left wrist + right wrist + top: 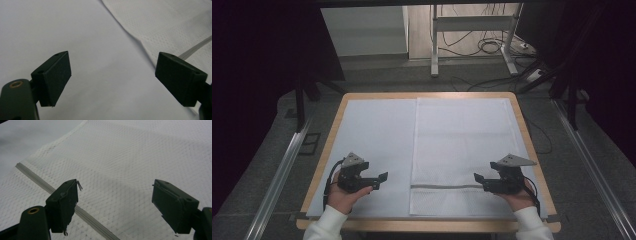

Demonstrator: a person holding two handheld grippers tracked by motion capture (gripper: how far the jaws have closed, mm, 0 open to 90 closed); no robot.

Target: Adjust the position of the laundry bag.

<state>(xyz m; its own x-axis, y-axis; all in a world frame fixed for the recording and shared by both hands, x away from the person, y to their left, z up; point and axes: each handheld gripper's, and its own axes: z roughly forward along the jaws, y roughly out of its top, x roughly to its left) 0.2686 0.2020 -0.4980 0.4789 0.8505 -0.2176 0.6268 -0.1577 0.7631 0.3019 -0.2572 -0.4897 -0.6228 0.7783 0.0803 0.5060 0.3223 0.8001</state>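
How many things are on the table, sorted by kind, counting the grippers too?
White mesh laundry bag with a grey zip band: 1
Pale sheet covering the table top: 1
Grippers, both open and empty: 2, the left gripper over the sheet and the right gripper at the bag's edge
Total: 4

Both sleeves (328, 222) are white. Each hand carries a black gripper: the left gripper (379, 181) and right gripper (479, 182) each bear a grey three-cornered plate (353, 159) on top and trail a black cable (330, 181). Blocky jaw pads show small screw holes; a brass ring (16, 84) sits near the left one's base.
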